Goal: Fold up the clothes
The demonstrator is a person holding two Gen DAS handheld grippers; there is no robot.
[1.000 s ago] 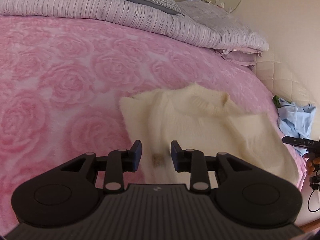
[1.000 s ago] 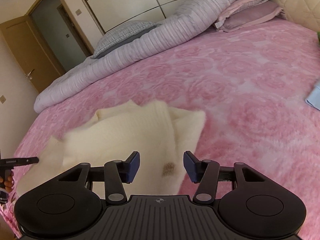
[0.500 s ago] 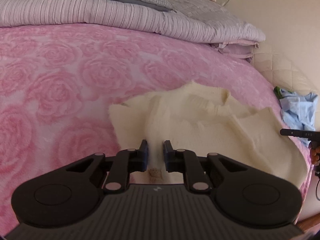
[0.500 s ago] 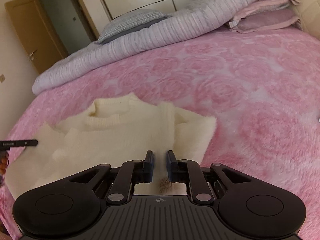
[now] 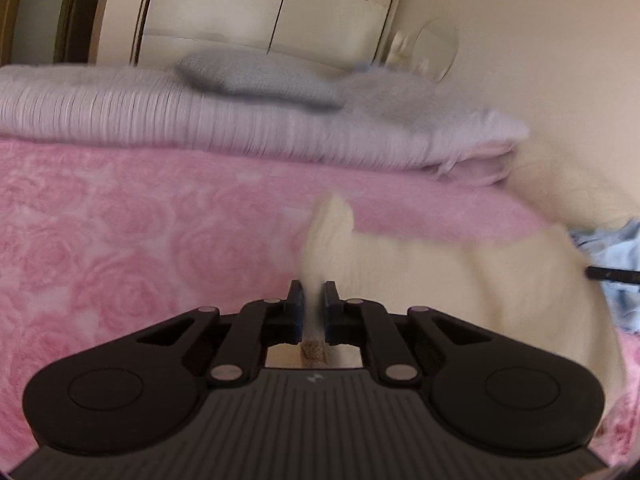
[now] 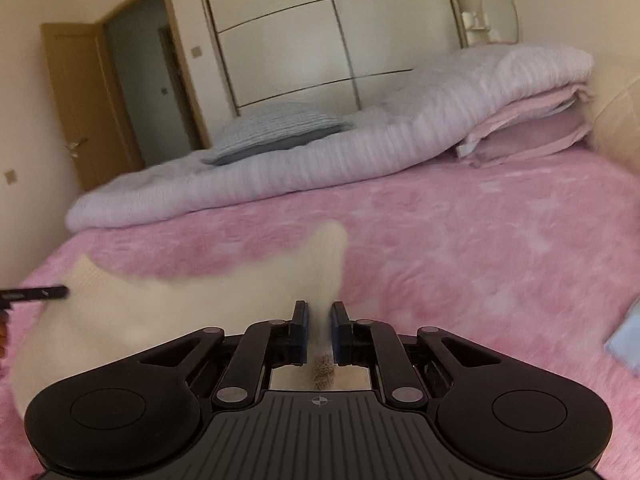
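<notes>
A cream knit sweater (image 5: 440, 280) lies on the pink rose-patterned bedspread (image 5: 120, 240). My left gripper (image 5: 313, 286) is shut on its hem edge, and a corner of fabric stands up above the pads. In the right wrist view the same sweater (image 6: 180, 316) stretches left, its near corner lifted. My right gripper (image 6: 319, 306) has the hem between its pads and its jaws are closing on it, pads pressing the fabric. Each view catches the other gripper's black fingertip at its edge. Both views are blurred by motion.
A rolled lilac striped duvet (image 5: 240, 132) with a grey pillow (image 5: 256, 80) lies along the bed's far side. A light blue garment (image 5: 616, 248) sits at the bed's right edge. Beyond the bed stand a wardrobe (image 6: 320, 32) and an open door (image 6: 80, 100).
Both grippers closed on the sweater's hem and lifted it. The views tipped up, so the wardrobe and walls now show, and the sweater's corners rise off the bedspread.
</notes>
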